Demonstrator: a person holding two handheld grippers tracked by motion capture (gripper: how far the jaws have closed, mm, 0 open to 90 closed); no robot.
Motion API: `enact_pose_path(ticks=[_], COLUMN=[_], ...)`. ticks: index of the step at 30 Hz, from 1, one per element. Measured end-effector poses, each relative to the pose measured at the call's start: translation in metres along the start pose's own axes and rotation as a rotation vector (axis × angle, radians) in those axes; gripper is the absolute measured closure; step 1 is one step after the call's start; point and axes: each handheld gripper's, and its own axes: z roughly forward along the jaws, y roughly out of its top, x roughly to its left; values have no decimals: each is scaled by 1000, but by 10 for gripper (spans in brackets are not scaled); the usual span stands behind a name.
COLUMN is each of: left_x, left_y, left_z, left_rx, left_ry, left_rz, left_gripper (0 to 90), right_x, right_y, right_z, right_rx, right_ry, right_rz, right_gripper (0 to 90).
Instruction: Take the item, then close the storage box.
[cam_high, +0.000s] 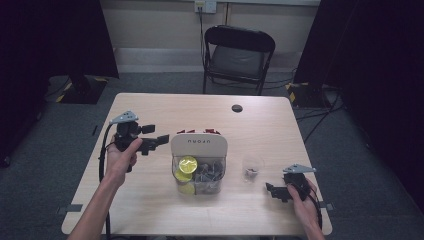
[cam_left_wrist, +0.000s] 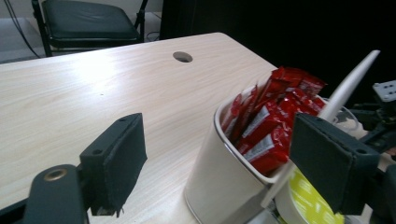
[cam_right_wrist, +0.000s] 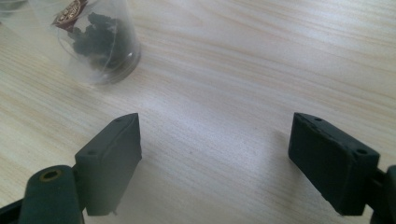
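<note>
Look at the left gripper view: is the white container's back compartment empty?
No. The white container holds a bunch of red packets standing upright in that compartment.

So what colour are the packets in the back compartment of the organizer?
Red, with white lettering. The packets show best in the left gripper view, standing in the white organizer.

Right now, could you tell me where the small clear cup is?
In the high view, the clear cup stands on the table's right half, between the organizer box and the right gripper.
</note>
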Motion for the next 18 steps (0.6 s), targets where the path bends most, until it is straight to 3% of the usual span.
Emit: enact_pose_path(ticks=[8,18], left_x=[1,5], left_y=[-3,-4], left_z=[16,17], left_rx=[23,18], left_ry=[7,-11], left_rz=[-11,-18], left_gripper=[190,188], right_x=[0,2], right_y=[-2,-8], right_z=[3,3], right_rx=[-5,-52], right_ry=[-30,-41], right_rz=[-7,4], right_gripper=[155,140])
